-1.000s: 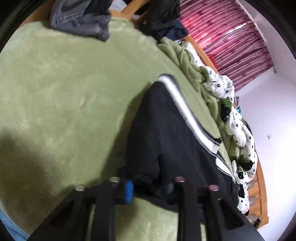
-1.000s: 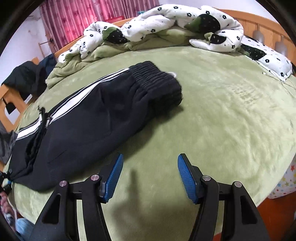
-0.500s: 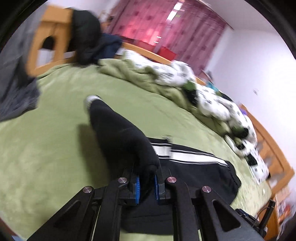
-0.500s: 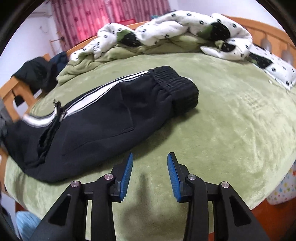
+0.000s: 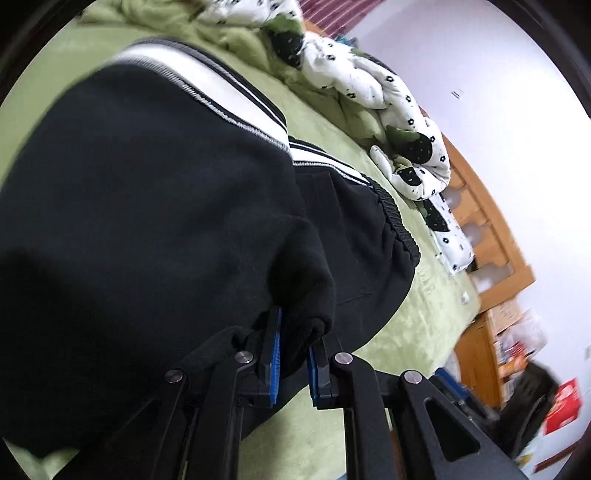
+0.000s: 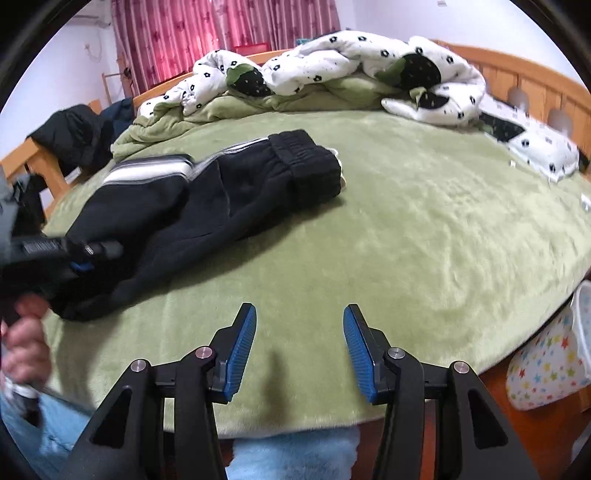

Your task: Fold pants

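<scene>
Right gripper (image 6: 299,347): nearest item in the right wrist view, above the near edge of the bed (image 6: 424,236); jaws partly apart and opening, nothing between them, blue pads over bare green cover. Well apart from the garment.

Left gripper (image 5: 293,354): jaws narrow, clamped on a black fold of the pants (image 5: 155,206), which bulges up between the blue pads. In the right wrist view this gripper (image 6: 83,258) enters from the left edge of the bed, held by a hand (image 6: 22,339), blurred.

Pants (image 6: 221,206): black, white side stripe with grey edging. Lying on the green cover toward the left side of the bed, lengthwise from the near left edge toward the middle. One leg end is lifted and doubled over the lower part; ribbed waistband at the far end, nearest the bed's centre.

Quilt (image 6: 332,70): white, black flower print, heaped along the far edge of the bed against the wooden headboard (image 6: 517,77).

Curtain (image 6: 221,29): red, beyond the far edge.
</scene>
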`<state>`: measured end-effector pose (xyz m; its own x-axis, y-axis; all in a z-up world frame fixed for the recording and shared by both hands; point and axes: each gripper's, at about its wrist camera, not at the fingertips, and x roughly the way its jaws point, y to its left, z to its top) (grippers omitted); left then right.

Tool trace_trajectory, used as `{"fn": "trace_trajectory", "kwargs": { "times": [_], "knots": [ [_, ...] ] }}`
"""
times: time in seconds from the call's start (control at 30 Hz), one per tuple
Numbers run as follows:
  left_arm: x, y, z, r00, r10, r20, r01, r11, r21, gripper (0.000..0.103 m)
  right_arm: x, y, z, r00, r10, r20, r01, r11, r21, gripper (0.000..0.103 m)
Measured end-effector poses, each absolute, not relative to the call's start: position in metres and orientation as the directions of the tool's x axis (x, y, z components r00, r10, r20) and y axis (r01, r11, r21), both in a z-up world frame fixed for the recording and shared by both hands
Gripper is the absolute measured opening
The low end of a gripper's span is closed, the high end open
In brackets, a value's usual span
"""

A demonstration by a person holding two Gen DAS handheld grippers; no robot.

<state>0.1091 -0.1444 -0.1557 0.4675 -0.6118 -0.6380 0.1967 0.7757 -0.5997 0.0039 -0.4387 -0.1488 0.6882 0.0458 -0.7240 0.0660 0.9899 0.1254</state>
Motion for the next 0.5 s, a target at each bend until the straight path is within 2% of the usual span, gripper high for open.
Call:
{"fn": "trace_trajectory", "kwargs": {
  "times": [0.07,0.13,0.23,0.27,0.37,0.5],
  "knots": [
    [0.099,-0.135,-0.142,0.475,-0.623,-0.621,0.214,0.767,-0.605,0.018,0.009,-0.431,-0.144,0.693,0.066,-0.718,0.042,0.99,0.132,0.05],
    [0.088,-0.119,-0.13,0.45,-0.681,-0.578,0.257,0.718,-0.647,0.041,0.02,-0.417,-0.139,0.699,0.096,-0.708,0.005,0.99,0.139,0.056],
    [0.06,-0.078,-0.106,0.547,-0.641,-0.539,0.28,0.746,-0.604,0.053,0.046,-0.391,-0.132,0.709,0.194,-0.678,-0.063,0.975,0.212,0.061],
    [0.055,-0.068,-0.102,0.571,-0.621,-0.537,0.28,0.762,-0.584,0.054,0.058,-0.382,-0.132,0.703,0.236,-0.671,-0.085,0.964,0.251,0.065],
    [0.042,-0.031,-0.102,0.617,-0.524,-0.586,0.211,0.828,-0.519,0.056,0.09,-0.354,-0.138,0.674,0.34,-0.656,-0.122,0.927,0.355,0.067],
    [0.038,0.008,-0.12,0.614,-0.485,-0.622,0.106,0.832,-0.545,0.056,0.14,-0.322,-0.169,0.605,0.391,-0.693,-0.087,0.898,0.431,0.067]
  ]
}}
